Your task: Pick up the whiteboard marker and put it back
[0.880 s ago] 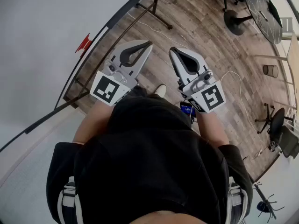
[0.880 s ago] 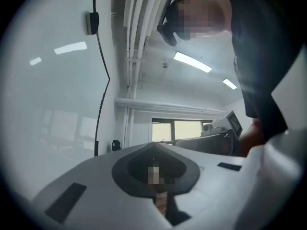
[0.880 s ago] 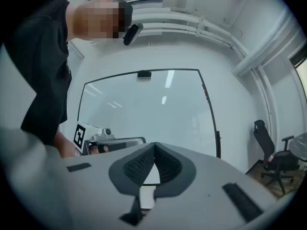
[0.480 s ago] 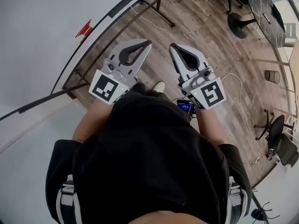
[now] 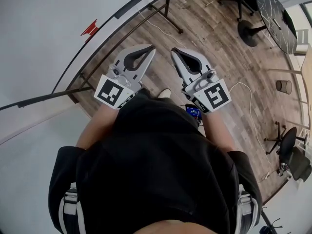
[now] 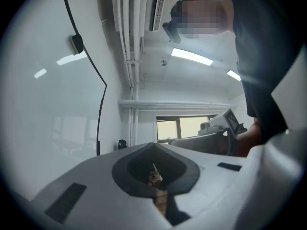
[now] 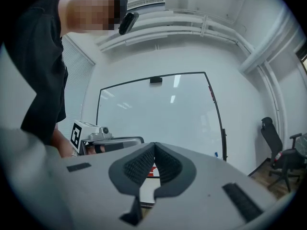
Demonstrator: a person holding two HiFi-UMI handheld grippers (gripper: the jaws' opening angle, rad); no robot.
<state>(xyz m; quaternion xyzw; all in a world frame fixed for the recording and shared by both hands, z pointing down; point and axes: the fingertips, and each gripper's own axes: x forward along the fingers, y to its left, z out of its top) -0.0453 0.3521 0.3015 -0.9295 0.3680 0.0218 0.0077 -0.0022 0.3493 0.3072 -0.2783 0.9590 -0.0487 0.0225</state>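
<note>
- The left gripper (image 5: 152, 47) was held level, jaws closed together, nothing gripped.
- The right gripper (image 5: 173, 50) was likewise seen fully closed and empty.
- A small red thing (image 5: 89, 29), perhaps the marker, was spotted on the whiteboard (image 5: 39, 13) rail, well apart from both.

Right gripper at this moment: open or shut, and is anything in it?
Shut and empty: in its own view the right gripper has its tips touching, with nothing between the pads.

Whiteboard (image 5: 44, 13): cut off at left edge; red item (image 5: 89, 29) on its frame: unidentifiably small; blue screen (image 5: 193, 112): part-hidden behind right gripper (image 5: 173, 50).
</note>
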